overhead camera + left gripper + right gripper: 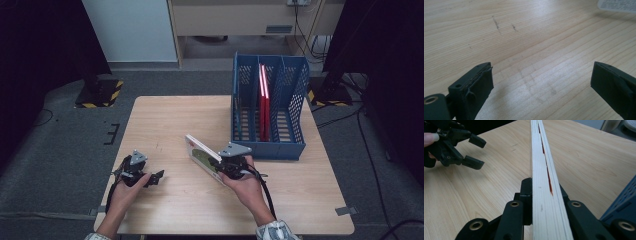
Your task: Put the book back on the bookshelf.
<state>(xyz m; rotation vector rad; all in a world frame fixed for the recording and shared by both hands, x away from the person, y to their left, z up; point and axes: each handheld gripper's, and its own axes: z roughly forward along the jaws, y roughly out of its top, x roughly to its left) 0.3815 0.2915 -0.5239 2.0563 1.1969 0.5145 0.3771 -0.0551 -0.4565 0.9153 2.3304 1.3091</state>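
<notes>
Care matters here: with our right gripper clamped on the book (left gripper spread wide, empty), we should keep it upright toward the blue rack

Your right gripper hides its own fingers behind the book it clamps, and that book's near end runs off the bottom edge. The print on the white sheet by your left gripper's view is blurred and cut by the top edge.

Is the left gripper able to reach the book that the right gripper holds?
Probably yes: the left gripper is open with bare table between it and the book, clamped in the right gripper.
</notes>
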